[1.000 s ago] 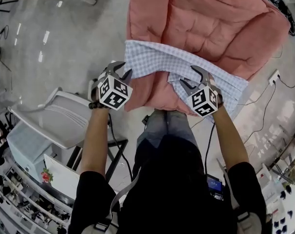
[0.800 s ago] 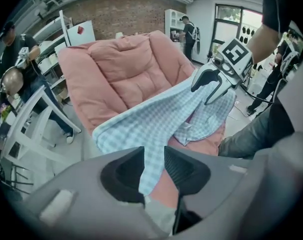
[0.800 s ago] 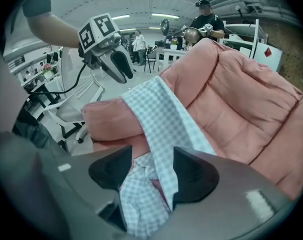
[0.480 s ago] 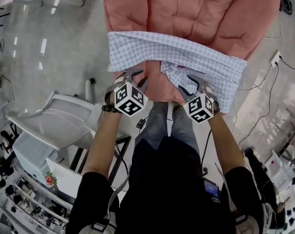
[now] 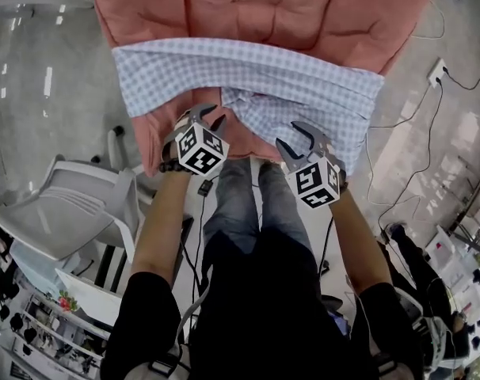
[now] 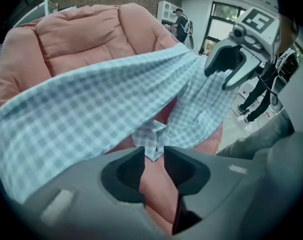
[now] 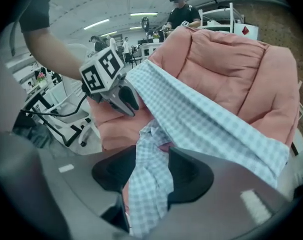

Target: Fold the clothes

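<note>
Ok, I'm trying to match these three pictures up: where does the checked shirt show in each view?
Head view: the checked shirt lies as a band across the upper middle.
Left gripper view: the shirt slants from lower left to upper right.
Right gripper view: the shirt slants from centre to lower right, a fold hanging bottom centre.
Shared landmark: the pink quilted cushion under it.

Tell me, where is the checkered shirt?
In the head view, the checked shirt lies spread across the pink cushion, upper middle, just beyond the person's legs.
</note>
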The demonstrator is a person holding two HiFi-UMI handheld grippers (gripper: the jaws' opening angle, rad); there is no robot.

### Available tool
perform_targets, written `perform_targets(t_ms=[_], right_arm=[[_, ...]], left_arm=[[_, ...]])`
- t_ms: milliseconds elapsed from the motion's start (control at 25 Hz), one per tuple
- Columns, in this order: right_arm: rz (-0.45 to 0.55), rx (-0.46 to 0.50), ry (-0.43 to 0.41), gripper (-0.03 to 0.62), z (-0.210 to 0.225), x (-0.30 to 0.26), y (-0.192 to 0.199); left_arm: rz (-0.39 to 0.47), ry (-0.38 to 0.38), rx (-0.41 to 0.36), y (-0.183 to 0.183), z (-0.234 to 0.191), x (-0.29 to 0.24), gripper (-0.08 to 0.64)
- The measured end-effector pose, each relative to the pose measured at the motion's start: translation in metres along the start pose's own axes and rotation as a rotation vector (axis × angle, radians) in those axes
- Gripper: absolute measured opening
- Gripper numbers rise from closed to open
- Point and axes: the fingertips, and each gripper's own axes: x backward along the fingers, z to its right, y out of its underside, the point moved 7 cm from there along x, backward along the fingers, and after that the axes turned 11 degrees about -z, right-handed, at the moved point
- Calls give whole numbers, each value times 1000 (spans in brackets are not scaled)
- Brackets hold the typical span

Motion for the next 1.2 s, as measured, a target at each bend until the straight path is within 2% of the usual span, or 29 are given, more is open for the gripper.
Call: perform_targets(t_ms=[280,560,720,880,1000,1200], right_arm=[[35,-55,0,199,-10,10,30],[52,-117,-11,195,-6,12,55],[57,-144,-4,193,-12,6,51],[53,-148,-2,189,-12,3,53],[53,-154,-10,183,-8,0,52],[49,-136,-31,172,-6,-1,42]], left_arm=[[-71,-57,9,14,3,-69,130],[-142,-108,-15,4,10,-119,130],[-147,-149,14,17,2,-127,127],[-139,-166,59,19,-2,-129,84],[-132,-155,66,15,-1,-127,26],[-72,-121,97,6,5,-101,16]])
